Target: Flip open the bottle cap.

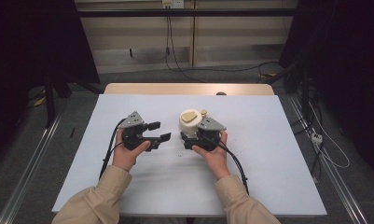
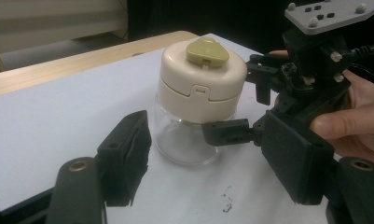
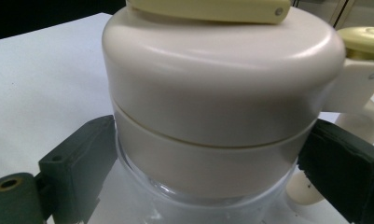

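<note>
The right gripper [image 1: 188,139] clamps the jar [image 2: 199,100] at its glass body, just under the cream lid [image 3: 222,70]. The left gripper [image 1: 159,132], jaws apart and empty, waits beside it. Judged step: steadying; next, left gripper must take the lid.

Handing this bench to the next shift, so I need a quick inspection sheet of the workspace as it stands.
Surface: white sheet on a wooden table; small dark specks in front of the jar.
Job's things: glass jar upright, cream lid on, green tab on top.
Clutter: nothing seen beyond the specks.
Grippers: right gripper has a jaw on each side of the jar, just below the lid; left gripper open, apart from the jar, pointing at it.
Cables: one trails from each gripper; more on the floor behind and to the right.
Surroundings: dark curtains at both sides, rails along the floor.
</note>
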Demonstrator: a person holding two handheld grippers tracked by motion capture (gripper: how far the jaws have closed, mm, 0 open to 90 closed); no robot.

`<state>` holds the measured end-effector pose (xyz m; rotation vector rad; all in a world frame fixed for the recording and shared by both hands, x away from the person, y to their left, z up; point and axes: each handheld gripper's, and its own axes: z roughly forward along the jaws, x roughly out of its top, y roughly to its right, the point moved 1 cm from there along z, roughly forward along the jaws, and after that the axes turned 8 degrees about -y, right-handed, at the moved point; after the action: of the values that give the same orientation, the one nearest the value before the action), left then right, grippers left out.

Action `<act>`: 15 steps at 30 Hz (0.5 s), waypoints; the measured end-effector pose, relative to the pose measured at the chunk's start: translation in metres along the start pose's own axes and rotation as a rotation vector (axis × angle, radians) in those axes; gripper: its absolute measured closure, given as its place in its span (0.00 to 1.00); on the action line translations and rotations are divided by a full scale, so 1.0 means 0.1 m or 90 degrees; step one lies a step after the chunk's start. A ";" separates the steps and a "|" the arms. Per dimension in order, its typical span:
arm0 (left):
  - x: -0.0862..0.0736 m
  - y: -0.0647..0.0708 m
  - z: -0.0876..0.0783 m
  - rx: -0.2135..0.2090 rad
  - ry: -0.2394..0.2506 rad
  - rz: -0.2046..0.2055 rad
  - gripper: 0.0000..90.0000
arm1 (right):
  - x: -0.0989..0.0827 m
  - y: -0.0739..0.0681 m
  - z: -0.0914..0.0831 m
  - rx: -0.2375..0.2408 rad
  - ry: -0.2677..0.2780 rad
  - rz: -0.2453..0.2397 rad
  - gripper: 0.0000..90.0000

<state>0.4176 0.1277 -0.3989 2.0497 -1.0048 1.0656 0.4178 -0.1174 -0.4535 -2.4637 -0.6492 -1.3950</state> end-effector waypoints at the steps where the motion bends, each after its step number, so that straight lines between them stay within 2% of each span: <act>1: 0.00 0.00 0.01 0.002 -0.004 0.000 0.36 | 0.00 0.00 0.00 0.000 0.000 0.000 0.07; 15: 0.13 -0.01 0.16 0.004 -0.011 0.012 0.36 | 0.00 0.00 0.00 -0.001 0.000 -0.002 0.07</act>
<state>0.4295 0.1111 -0.3956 2.0624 -1.0336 1.0638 0.4175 -0.1174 -0.4536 -2.4650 -0.6522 -1.3958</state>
